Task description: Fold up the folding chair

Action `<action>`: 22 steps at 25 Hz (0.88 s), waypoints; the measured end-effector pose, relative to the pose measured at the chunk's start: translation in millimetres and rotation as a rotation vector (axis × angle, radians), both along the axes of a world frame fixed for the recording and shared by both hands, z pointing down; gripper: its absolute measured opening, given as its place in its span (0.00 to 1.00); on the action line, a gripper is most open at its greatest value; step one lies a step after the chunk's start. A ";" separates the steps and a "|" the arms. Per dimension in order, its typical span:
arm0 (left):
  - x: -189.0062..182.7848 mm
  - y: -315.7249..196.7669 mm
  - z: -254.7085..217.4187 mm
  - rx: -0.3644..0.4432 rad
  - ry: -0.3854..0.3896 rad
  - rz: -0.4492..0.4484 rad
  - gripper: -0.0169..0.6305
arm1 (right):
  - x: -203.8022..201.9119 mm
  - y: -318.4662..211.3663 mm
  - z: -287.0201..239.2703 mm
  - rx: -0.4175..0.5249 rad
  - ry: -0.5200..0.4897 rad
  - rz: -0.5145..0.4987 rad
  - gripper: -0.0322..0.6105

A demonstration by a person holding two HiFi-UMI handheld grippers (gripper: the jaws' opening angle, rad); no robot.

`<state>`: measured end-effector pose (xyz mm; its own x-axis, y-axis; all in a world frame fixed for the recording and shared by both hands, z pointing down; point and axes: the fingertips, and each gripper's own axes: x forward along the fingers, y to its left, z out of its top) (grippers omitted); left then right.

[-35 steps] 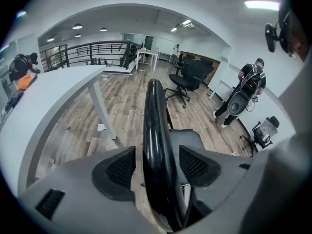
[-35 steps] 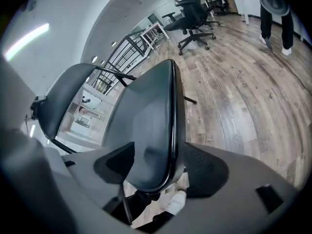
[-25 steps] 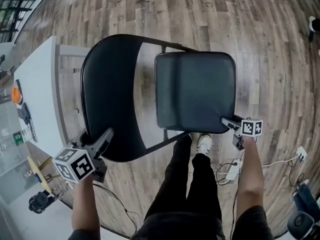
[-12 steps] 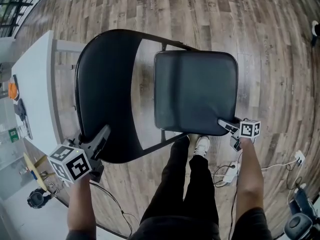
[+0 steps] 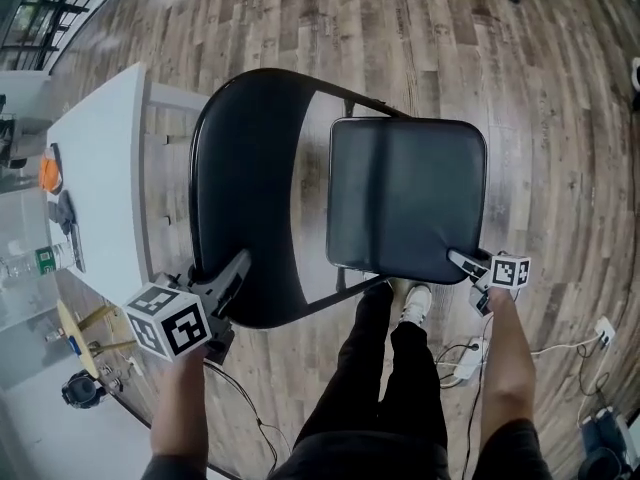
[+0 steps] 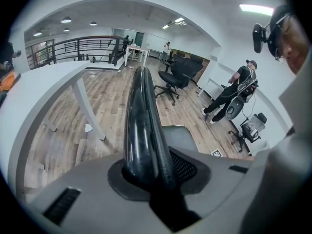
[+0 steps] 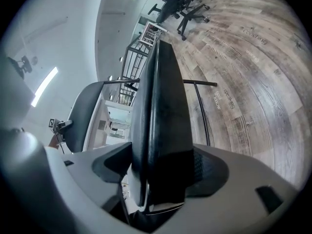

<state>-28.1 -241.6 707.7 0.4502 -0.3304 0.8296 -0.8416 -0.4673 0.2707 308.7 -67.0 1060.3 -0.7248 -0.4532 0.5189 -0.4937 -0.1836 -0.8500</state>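
At the far left stands a white surface (image 5: 100,188), and just beside it the folding chair (image 5: 300,298) stands open on the wooden floor (image 5: 400,28), directly in front of me. My left gripper (image 5: 235,268) is at the near end of the backrest (image 5: 240,178). Its jaws have just been closing, and the thin black rim of the backrest sits between them, so I read it as a narrow clamp on that rim. The rim runs away from this gripper in a long curve, its long axis pointing away from me.

To the right of the backrest lies the seat (image 5: 405,193), flat and facing up. My right gripper (image 5: 462,261) is closed on its near right corner, the padded edge pressed between the jaws.

I judge that the fold depends on this: the seat lies to the right of the backrest, so the right gripper must swing it up and leftward while the left gripper holds the backrest steady.
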 end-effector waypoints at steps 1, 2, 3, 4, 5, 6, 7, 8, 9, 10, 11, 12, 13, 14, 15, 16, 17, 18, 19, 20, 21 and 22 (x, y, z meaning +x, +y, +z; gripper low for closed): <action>1.1 0.8 -6.3 0.000 0.005 -0.003 0.18 | -3.5 -0.1 -7.6 0.000 0.002 0.004 0.59; 2.1 0.4 -12.6 0.004 0.012 -0.006 0.17 | -7.1 -3.0 -15.6 0.005 0.003 0.007 0.59; 2.3 -0.9 -18.8 0.010 0.020 -0.010 0.17 | -11.8 -7.7 -24.2 0.019 0.000 0.006 0.59; 1.4 -2.0 -24.4 0.014 0.026 -0.015 0.16 | -18.0 -11.9 -33.1 0.038 -0.005 0.005 0.58; -0.6 -2.3 -29.6 0.016 0.028 -0.019 0.15 | -24.4 -13.9 -42.0 0.051 -0.008 0.004 0.58; -3.2 -1.7 -34.4 0.017 0.028 -0.024 0.15 | -29.8 -14.3 -50.5 0.057 -0.007 0.005 0.58; -5.7 -1.0 -39.3 0.019 0.026 -0.029 0.15 | -34.1 -14.9 -58.6 0.061 -0.003 0.006 0.57; -7.9 -0.7 -44.5 0.024 0.025 -0.035 0.15 | -37.7 -16.9 -66.5 0.066 0.000 0.006 0.55; -9.6 -1.2 -49.9 0.031 0.023 -0.040 0.14 | -41.3 -19.9 -74.4 0.071 0.002 0.005 0.54; -10.8 -2.0 -55.0 0.037 0.022 -0.044 0.14 | -45.0 -23.1 -82.2 0.075 0.004 0.004 0.53; -11.2 -2.2 -59.5 0.038 0.021 -0.047 0.14 | -48.9 -25.8 -90.0 0.076 0.003 0.004 0.52; -10.8 -1.0 -62.9 0.032 0.023 -0.049 0.14 | -53.2 -27.7 -97.6 0.077 0.000 0.006 0.51; -10.1 1.1 -66.0 0.023 0.025 -0.050 0.14 | -57.8 -28.8 -105.3 0.076 -0.005 0.009 0.50; -9.8 2.4 -70.2 0.020 0.021 -0.051 0.14 | -62.5 -29.4 -113.7 0.075 -0.008 0.013 0.50; -10.4 1.9 -76.5 0.028 0.010 -0.051 0.14 | -67.4 -29.8 -123.0 0.074 -0.009 0.019 0.49; -11.8 0.3 -84.5 0.043 -0.006 -0.051 0.14 | -73.1 -30.7 -133.5 0.076 -0.008 0.025 0.48; -13.6 -1.0 -92.7 0.056 -0.021 -0.052 0.14 | -79.8 -32.3 -144.9 0.082 -0.010 0.030 0.47; -15.5 -1.3 -100.0 0.064 -0.032 -0.054 0.14 | -87.5 -34.2 -156.4 0.091 -0.015 0.034 0.46; -17.2 -0.7 -106.4 0.068 -0.039 -0.055 0.14 | -95.5 -35.6 -167.5 0.099 -0.022 0.037 0.45; -18.6 0.3 -111.8 0.069 -0.046 -0.057 0.14 | -102.9 -36.4 -177.9 0.106 -0.030 0.037 0.45; -19.7 1.1 -116.6 0.071 -0.051 -0.058 0.14 | -109.3 -37.2 -187.2 0.111 -0.037 0.035 0.45; -20.6 1.6 -121.1 0.073 -0.054 -0.061 0.14 | -114.7 -38.1 -195.4 0.116 -0.040 0.031 0.45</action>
<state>-48.8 -240.0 586.6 0.3825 -0.4163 0.8249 -0.8817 -0.4313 0.1911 194.0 -105.2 864.9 -0.7285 -0.5311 0.4327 -0.4547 -0.0977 -0.8853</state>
